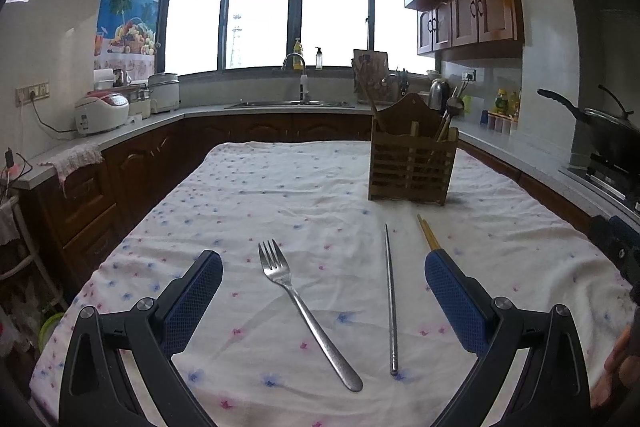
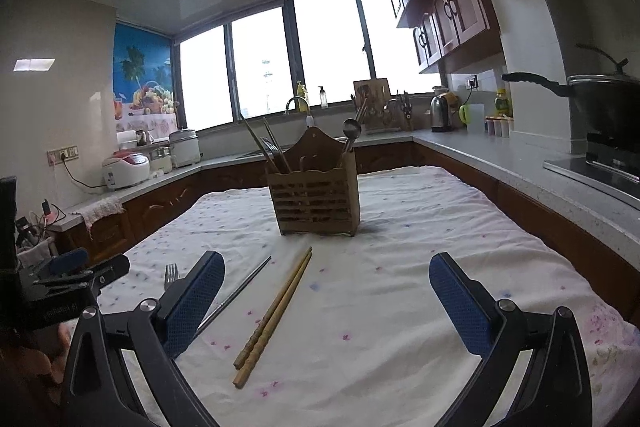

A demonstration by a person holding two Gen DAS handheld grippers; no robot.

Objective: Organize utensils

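A steel fork [image 1: 304, 311] and a metal chopstick [image 1: 390, 301] lie on the flowered tablecloth between the fingers of my open left gripper [image 1: 323, 267], which hovers above them holding nothing. A pair of wooden chopsticks [image 2: 276, 315] lies between the fingers of my open right gripper [image 2: 326, 269], nearer its left finger; their tips [image 1: 426, 233] peek past my left gripper's right finger. The wooden slatted utensil holder [image 2: 314, 197] [image 1: 412, 163] stands upright further back, with chopsticks and a spoon in it. The fork [image 2: 171, 274] and metal chopstick [image 2: 240, 291] also show left in the right wrist view.
The table [image 1: 248, 187] is ringed by grey counters: rice cookers [image 1: 102, 113] on the left, a sink [image 1: 288, 103] under the window, a kettle [image 2: 440, 113] and a wok [image 2: 600, 103] on the stove at right. The left gripper's body [image 2: 60, 283] sits at the right view's left edge.
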